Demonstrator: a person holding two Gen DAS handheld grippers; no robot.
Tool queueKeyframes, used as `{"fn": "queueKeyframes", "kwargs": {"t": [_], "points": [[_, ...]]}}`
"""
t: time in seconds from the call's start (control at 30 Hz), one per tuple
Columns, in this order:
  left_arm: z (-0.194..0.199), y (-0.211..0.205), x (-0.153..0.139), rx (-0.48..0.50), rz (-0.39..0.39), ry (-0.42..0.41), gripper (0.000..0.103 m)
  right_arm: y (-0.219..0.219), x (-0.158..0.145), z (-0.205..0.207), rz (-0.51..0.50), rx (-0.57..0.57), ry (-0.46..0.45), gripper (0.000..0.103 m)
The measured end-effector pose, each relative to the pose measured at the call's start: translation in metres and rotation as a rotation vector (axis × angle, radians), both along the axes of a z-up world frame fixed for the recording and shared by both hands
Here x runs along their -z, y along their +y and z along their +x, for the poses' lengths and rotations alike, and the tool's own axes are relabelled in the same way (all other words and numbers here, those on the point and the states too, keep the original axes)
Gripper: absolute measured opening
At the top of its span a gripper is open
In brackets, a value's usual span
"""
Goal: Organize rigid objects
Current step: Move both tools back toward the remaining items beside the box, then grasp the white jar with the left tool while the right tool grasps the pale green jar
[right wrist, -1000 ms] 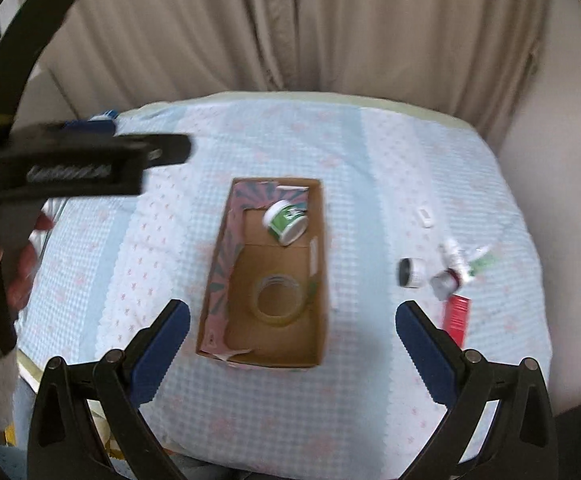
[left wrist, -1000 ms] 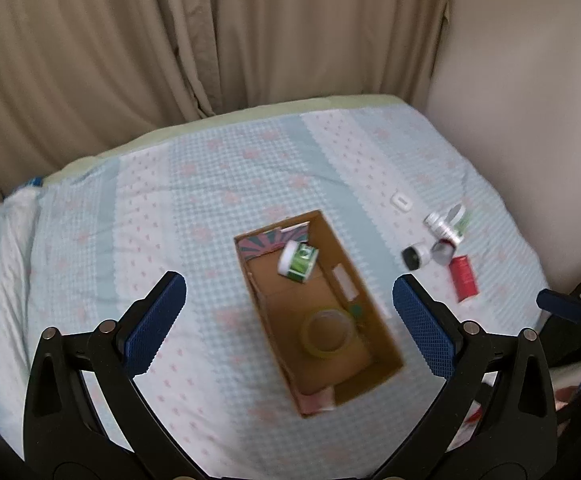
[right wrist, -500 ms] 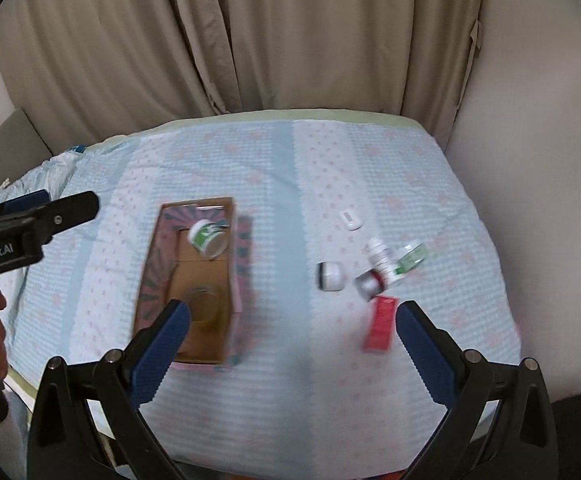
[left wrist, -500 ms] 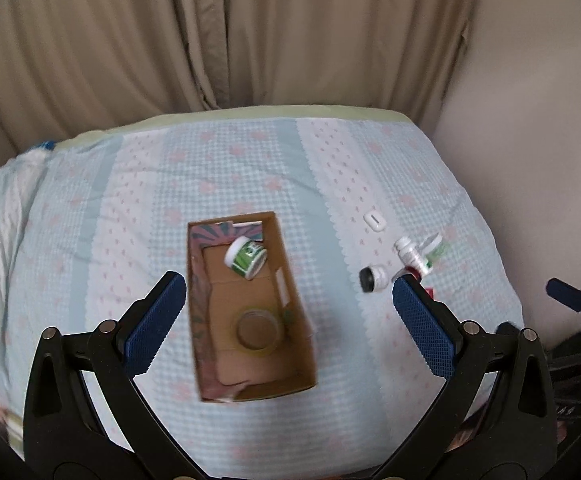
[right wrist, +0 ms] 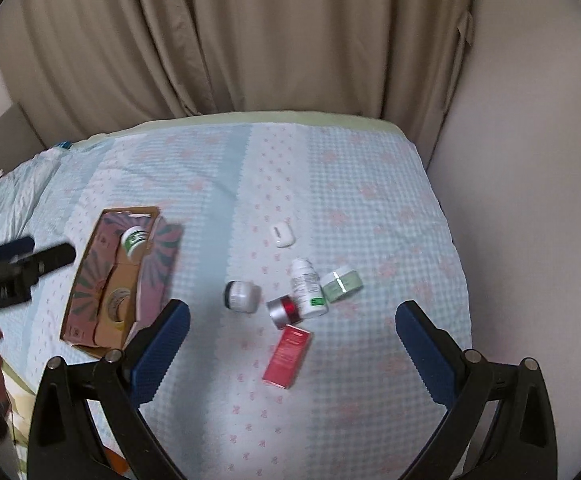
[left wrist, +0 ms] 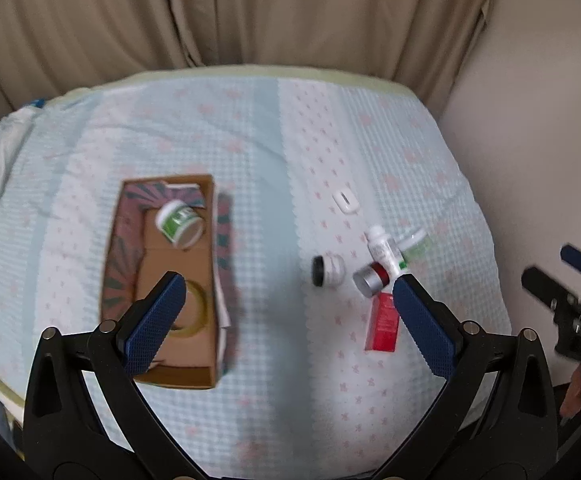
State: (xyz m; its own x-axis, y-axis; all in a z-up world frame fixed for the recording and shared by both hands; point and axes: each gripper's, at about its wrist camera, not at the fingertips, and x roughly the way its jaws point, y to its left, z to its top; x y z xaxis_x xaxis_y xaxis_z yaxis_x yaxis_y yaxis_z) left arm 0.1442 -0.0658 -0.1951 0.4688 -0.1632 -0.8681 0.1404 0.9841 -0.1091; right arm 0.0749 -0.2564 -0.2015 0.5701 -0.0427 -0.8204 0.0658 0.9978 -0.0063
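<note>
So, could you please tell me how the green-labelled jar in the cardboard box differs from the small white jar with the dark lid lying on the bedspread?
The green-labelled jar lies inside the cardboard box, near its far end; the white jar lies out on the bedspread, left of the other loose containers. The first has a green-and-white label, the second a plain pale body with a dark lid. The green-labelled one looks larger. Both lie tipped on their sides, untouched by either claw.
</note>
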Motion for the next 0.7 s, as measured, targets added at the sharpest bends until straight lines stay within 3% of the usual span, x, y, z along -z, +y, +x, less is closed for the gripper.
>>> {"fn": "queueKeyframes", "kwargs": {"t": [0.2, 0.3, 0.7], "points": [[0.02, -0.023, 0.053, 0.015, -0.04, 0.095, 0.103, -0.025, 0.025, 0.027, -0.011, 0.007, 0.023, 0.103], [0.031, -0.037, 0.081, 0.025, -0.017, 0.126, 0.103, -0.038, 0.042, 0.047, -0.027, 0.005, 0.057, 0.103], [0.077, -0.072, 0.181, 0.0, -0.007, 0.226, 0.103, -0.086, 0.129, 0.112, 0.144, 0.186, 0.201, 0.103]]}}
